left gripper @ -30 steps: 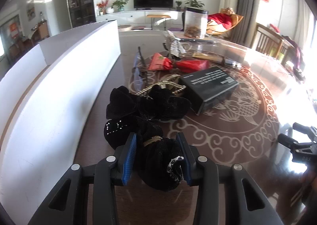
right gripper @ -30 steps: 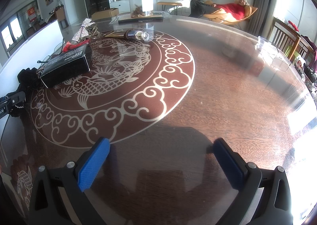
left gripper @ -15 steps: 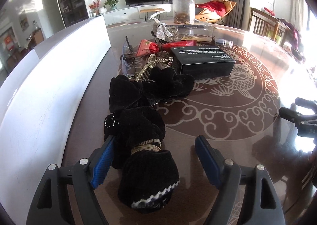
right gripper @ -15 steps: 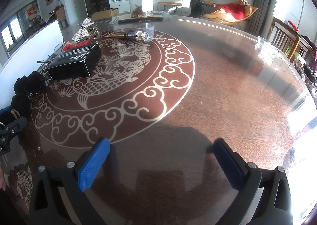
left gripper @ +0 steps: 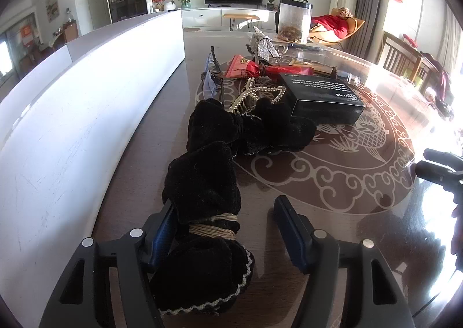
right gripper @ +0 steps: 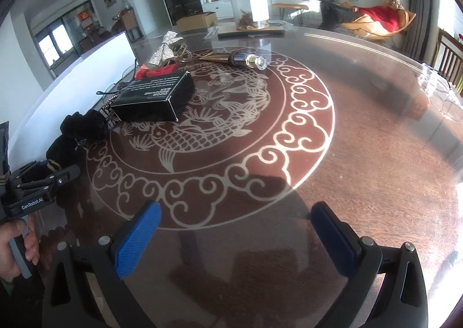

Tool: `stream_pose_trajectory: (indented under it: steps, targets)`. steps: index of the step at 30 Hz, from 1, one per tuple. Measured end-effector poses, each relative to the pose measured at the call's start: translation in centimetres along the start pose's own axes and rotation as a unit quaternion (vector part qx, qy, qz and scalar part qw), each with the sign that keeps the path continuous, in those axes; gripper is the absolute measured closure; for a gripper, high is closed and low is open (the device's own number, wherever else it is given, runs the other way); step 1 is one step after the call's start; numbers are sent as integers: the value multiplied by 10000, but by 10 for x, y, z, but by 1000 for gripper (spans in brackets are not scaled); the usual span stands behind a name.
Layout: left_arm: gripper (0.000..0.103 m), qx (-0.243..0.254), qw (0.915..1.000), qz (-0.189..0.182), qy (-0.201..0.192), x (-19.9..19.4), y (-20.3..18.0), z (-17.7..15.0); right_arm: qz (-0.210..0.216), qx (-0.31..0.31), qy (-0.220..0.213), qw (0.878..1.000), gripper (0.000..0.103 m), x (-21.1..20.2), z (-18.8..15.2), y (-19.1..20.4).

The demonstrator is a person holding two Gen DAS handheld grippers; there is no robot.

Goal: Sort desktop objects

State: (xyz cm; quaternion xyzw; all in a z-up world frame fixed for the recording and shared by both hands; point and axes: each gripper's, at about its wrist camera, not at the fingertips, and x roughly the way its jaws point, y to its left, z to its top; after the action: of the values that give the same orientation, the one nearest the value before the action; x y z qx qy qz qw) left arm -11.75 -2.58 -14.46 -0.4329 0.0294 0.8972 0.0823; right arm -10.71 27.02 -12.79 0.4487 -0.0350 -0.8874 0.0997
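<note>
My left gripper [left gripper: 224, 229] hangs low over the near left part of the round dark wood table with the pale fish-and-cloud inlay [right gripper: 361, 140], and its jaws are closing. Between them lies a black velvet pouch tied with tan cord and edged in pale lace [left gripper: 202, 241]; its left side rests against my left blue pad [left gripper: 163, 229], while a clear gap of table separates it from the right pad, so nothing is pinched. In the right wrist view I can see this gripper [right gripper: 43, 180] at the left edge, with a hand [right gripper: 17, 244] on its grip.

Just beyond that pouch, touching it, sits a heap of more black velvet fabric [left gripper: 249, 125]. A string of pale pearl beads [left gripper: 254, 93] trails over the heap's far side. To the right of the beads lies a flat black cardboard box with white lettering [left gripper: 324, 96], right against the velvet. Farther off are a red foil packet [left gripper: 260, 69], a silver glitter bow [left gripper: 263, 46] and a clear plastic jar with a black lid [left gripper: 293, 21]. A long white board [left gripper: 86, 114] runs along the table's left side.

My right gripper [right gripper: 235, 235] is spread wide over bare table near me, with nothing between its blue pads [right gripper: 139, 235]. Far across the inlay lies a small dark glass bottle with a clear cap [right gripper: 249, 60], on its side, well apart from the box.
</note>
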Motion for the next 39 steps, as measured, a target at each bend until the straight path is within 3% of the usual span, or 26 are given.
stream_pose_trajectory:
  steps: [2, 4, 7, 11, 14, 16, 18, 21, 23, 26, 28, 32, 35, 37, 39]
  targets:
    - [43, -30, 10000, -32, -15, -2, 1, -1, 325, -548, -222, 9977, 0, 3, 32, 17]
    - [43, 9, 10000, -27, -9, -1, -1, -1, 619, -1373, -362, 9879, 0, 13, 68, 41]
    - [43, 53, 10000, -19, -8, -4, -8, -3, 859, -2625, 95, 9611, 0, 45, 107, 82]
    - [44, 44, 10000, -30, -10, -4, -9, -3, 843, -3777, 989, 9168, 1, 95, 119, 121]
    - [43, 75, 10000, 8, -2, -5, -11, -4, 839, -4023, 1114, 9048, 1, 112, 122, 133]
    - [43, 69, 10000, 0, -3, -5, -11, -4, 882, -3848, 1215, 9107, 3, 120, 126, 134]
    - [43, 74, 10000, 5, -1, -6, -11, -5, 768, -3646, 1287, 9190, 19, 125, 125, 132]
    - [43, 105, 9999, 41, 9, -6, -12, -5, 644, -3322, 1147, 9340, 29, 114, 114, 123]
    - [43, 115, 9999, 47, 9, -6, -13, -5, 554, -2822, 1027, 9522, 43, 99, 100, 111]
    - [43, 192, 9998, -29, -9, -6, -16, -5, 344, -1655, 906, 9814, 42, 72, 63, 84]
    - [43, 426, 9990, -112, -26, -7, -24, -5, 341, -1217, 668, 9897, 42, 46, 34, 73]
    - [43, 849, 9954, -443, -12, -11, -45, -11, 264, -1066, 263, 9936, 43, 8, -11, 68]
    - [42, 982, 9947, -307, -66, -14, -51, -14, -2, -1257, 89, 9920, 37, 4, -15, 66]
    - [36, 935, 9954, -215, -58, -14, -50, -13, -161, -1463, 76, 9891, 26, 10, -11, 70]
    - [17, 843, 9964, -45, -5, -12, -48, -12, -242, -1613, 16, 9866, 16, 14, -5, 72]
